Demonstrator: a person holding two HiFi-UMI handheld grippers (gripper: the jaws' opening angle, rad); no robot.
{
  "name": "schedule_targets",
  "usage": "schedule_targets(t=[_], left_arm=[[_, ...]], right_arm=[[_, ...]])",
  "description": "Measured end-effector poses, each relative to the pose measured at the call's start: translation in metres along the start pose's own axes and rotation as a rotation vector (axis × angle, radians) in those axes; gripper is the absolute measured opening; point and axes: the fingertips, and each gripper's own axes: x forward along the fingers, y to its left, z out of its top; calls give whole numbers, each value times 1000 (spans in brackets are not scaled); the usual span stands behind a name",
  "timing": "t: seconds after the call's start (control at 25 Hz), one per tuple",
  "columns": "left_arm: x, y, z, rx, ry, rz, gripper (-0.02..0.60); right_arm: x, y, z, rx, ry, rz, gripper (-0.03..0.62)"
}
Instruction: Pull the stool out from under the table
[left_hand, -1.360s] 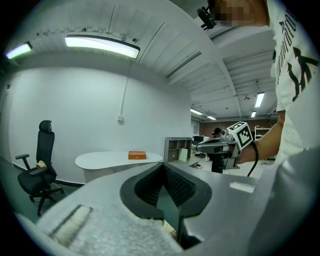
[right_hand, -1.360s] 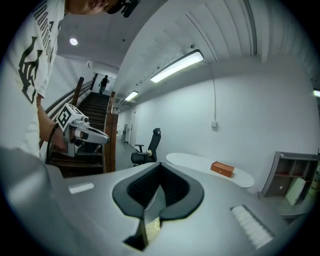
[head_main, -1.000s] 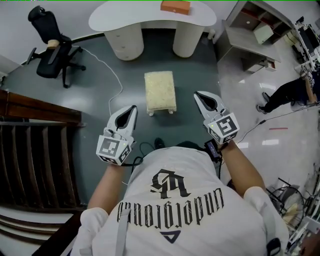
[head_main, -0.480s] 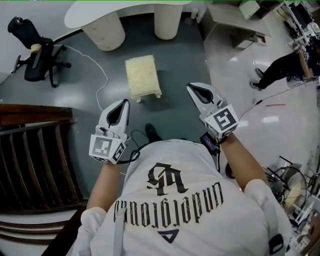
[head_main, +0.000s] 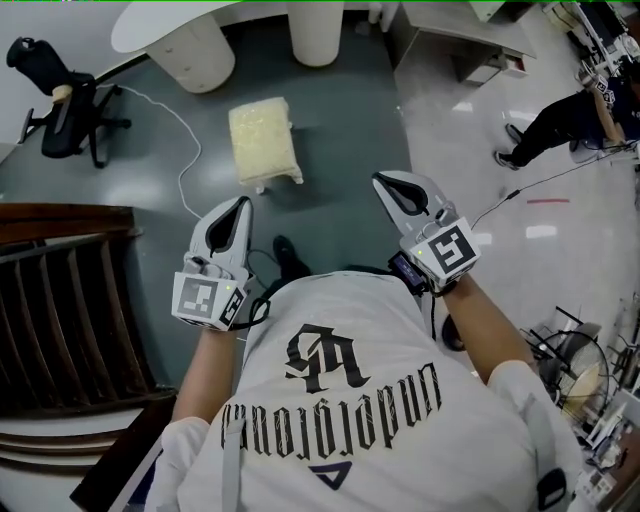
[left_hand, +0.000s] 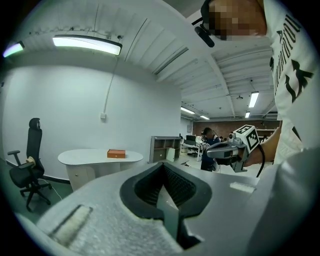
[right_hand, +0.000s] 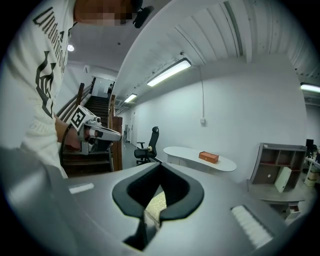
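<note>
**Head view.** The stool (head_main: 265, 140) stands on the dark floor, clear of the table (head_main: 150, 25) that lies beyond it, so the pull looks done or nearly so. Your left gripper (head_main: 241, 204) and right gripper (head_main: 386, 182) are both on your side of the stool and well apart from it, one to each side. Neither touches it.

A white cable (head_main: 197, 143) loops across the floor just left of the stool and runs back toward your feet. If you step back without looking, you could snag it with a shoe or drag it under a stool leg. The wooden stair rail (head_main: 60, 215) is left of the stool and nearer to you, so a blind backward step on that side could bump your elbow against it.

**Left gripper view.** The jaws are pressed together with nothing between them. The gripper body hides the stool, and only the table and an orange box (left_hand: 116, 153) on it show beyond. If the stool needs more pulling, you'd be reaching for it unseen from this camera and could push it rather than catch it.

**Right gripper view.** These jaws are also together and empty. A patch of the stool's pale top shows through the gap behind them. Closed like this, the gripper can't take hold. If you go in without spreading the jaws first, the tips would nudge the stool back toward the table.
</note>
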Motion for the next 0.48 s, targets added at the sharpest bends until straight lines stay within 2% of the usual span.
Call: schedule_targets(t=[0.28,0.48], left_arm=[[13,-40,4,-6,-4,44,8],[11,-46,8,-5,-12,72,8]], right_arm=[[-36,-12,-16,15,12,9,2],[-37,-6,-9,51,-23,46,2]])
